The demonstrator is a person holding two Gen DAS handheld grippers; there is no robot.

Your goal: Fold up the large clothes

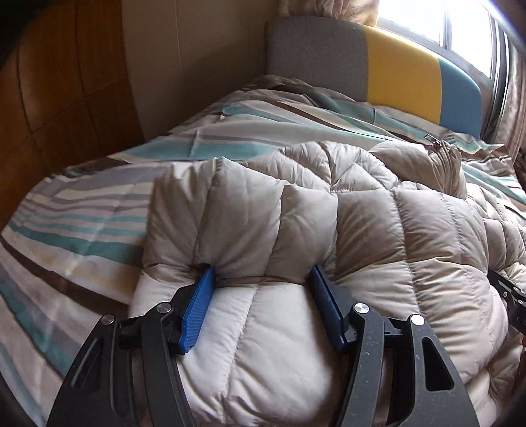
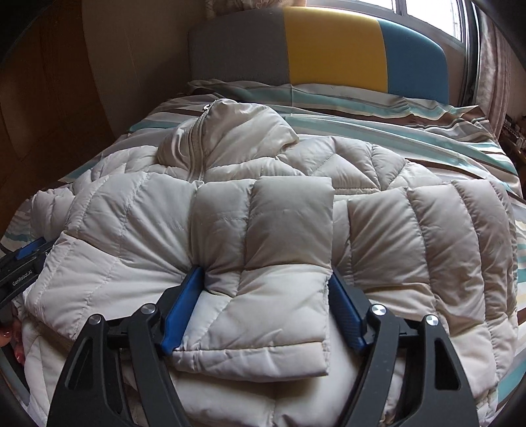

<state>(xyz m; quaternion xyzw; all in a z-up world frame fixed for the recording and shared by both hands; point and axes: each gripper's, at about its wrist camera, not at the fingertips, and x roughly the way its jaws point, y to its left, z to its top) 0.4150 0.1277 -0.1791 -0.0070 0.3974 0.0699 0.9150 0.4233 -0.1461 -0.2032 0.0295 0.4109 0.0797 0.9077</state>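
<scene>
Left wrist view is showing my left gripper (image 1: 261, 279) with its blue jaws standing wide apart, and a thick fold of the beige puffer jacket (image 1: 345, 230) is bulging between them. The jaws are pressing into the padding on both sides, so I am holding the fabric loosely, not pinching it flat.

My right gripper (image 2: 268, 282) is doing the same in the right wrist view: its jaws are wide apart around a folded sleeve or panel of the jacket (image 2: 286, 236), and this panel is lying on top of the body of the jacket. At the far right edge of the left view, a part of the right gripper (image 1: 508, 292) is showing.

The jacket is lying spread on the bed, over a striped bedcover (image 1: 82, 210) in teal, brown, grey and cream. Its collar with the zipper (image 2: 200, 144) is pointing toward the headboard (image 2: 332, 46), which is having grey, yellow and blue panels. Behind the headboard a bright window (image 1: 460, 23) with a curtain (image 2: 496, 72) is letting light in. A wooden wardrobe (image 1: 59, 85) is standing along the left side of the bed.
</scene>
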